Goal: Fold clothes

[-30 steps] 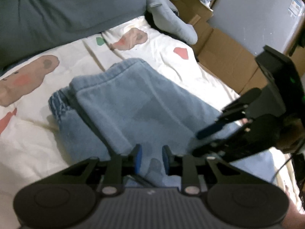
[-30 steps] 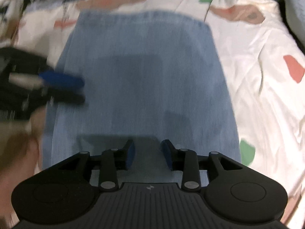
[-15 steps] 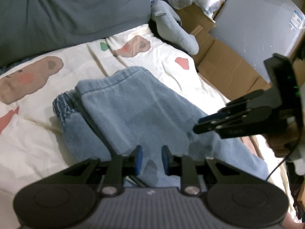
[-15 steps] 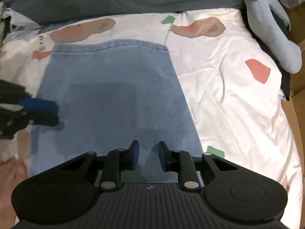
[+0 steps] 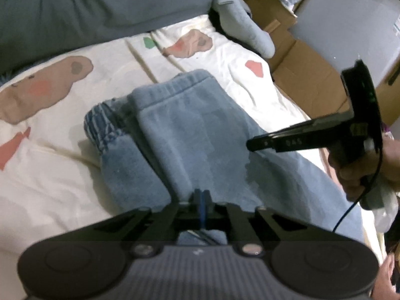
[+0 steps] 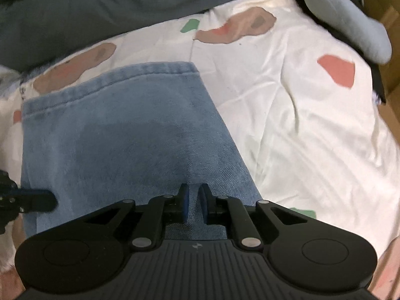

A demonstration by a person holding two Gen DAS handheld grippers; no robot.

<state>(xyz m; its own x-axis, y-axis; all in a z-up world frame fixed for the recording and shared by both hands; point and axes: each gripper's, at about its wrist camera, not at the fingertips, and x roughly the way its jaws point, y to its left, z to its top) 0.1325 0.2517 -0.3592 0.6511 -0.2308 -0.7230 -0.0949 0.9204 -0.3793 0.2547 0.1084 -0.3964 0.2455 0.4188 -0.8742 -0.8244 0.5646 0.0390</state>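
Folded light-blue jeans (image 5: pixel 200 130) lie on a white patterned bedsheet (image 5: pixel 62 175), with an elastic waistband showing at their far left. My left gripper (image 5: pixel 202 198) is shut, its blue pads pressed together at the near end of the jeans' fold edge, and it seems to pinch the cloth. In the right wrist view the jeans (image 6: pixel 125 137) spread out flat ahead, and the left gripper (image 6: pixel 47 200) reaches their left edge. My right gripper (image 6: pixel 193 200) hovers over the jeans' near right part, with only a narrow gap between the pads. The left wrist view shows it side-on (image 5: pixel 250 145), above the cloth.
A dark grey blanket (image 5: pixel 87 7) lies along the far side of the bed. A blue plush toy (image 5: pixel 240 25) rests at the far right corner, beside cardboard boxes (image 5: pixel 312 75) off the bed's right edge. A person's hand (image 5: pixel 355 172) holds the right gripper.
My left gripper has gone from open to shut at the jeans' near edge. My right gripper's gap has narrowed, and it has swung to point across the jeans.
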